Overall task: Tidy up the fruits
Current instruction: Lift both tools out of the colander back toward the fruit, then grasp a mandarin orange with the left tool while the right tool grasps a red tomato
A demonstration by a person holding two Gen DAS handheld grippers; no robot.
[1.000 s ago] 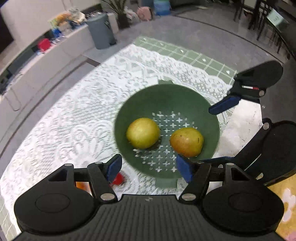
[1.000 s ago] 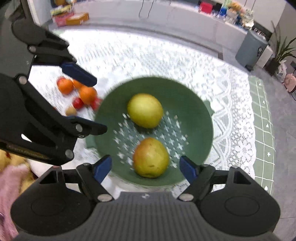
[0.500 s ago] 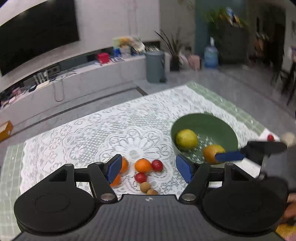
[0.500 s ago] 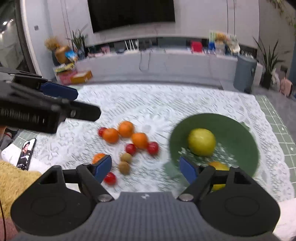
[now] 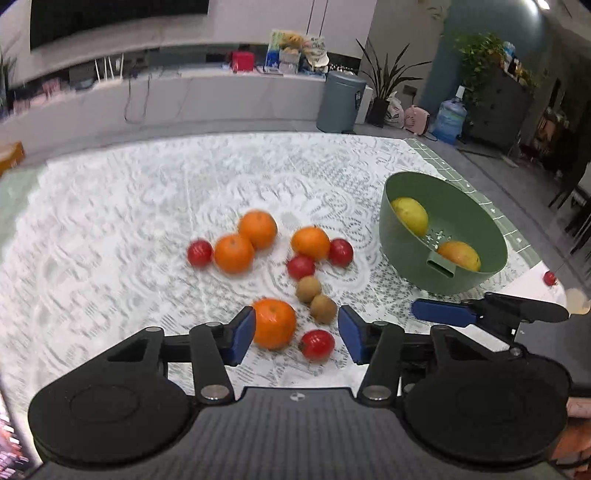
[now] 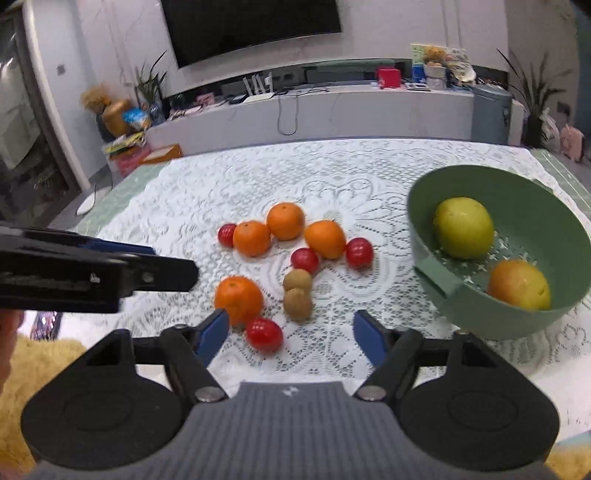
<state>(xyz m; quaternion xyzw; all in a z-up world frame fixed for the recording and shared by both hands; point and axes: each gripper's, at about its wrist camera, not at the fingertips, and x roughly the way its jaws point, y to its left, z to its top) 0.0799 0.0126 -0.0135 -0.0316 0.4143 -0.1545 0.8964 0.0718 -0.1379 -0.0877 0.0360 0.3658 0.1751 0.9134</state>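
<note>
Left wrist view: left gripper point(image 5: 296, 334) half spread, jaws just been closing, nothing pinched; nearest orange point(image 5: 274, 323) and nearest tomato point(image 5: 317, 344) showing in the gap, orange close by the left pad, contact not clear. Beyond, on white lace tablecloth point(image 5: 129, 229): three more oranges, three more tomatoes, two brown kiwis point(image 5: 316, 298). To the right, green colander bowl point(image 5: 443, 236) holding a yellow fruit point(image 5: 410, 215) and an orange-yellow fruit point(image 5: 460, 254); a lone red fruit point(image 5: 549, 277) near the table's right edge. Wide bare cloth left and far of the pile. Behind: low white counter, grey bin point(image 5: 341, 101), plants, water jug.

Right wrist view: right gripper point(image 6: 290, 332) spread moderately, jaws just been closing, gripping nothing; same tomato point(image 6: 264, 334) low in the gap, orange point(image 6: 239, 299) behind the left pad. Left gripper's dark body point(image 6: 92, 275) reaching in from the left, above the cloth. Colander point(image 6: 436, 273) at the right, apart from the pile. Open lace between pile and far table edge; dark screen point(image 6: 251, 26) on the wall, yellow fluffy fabric at lower left.
</note>
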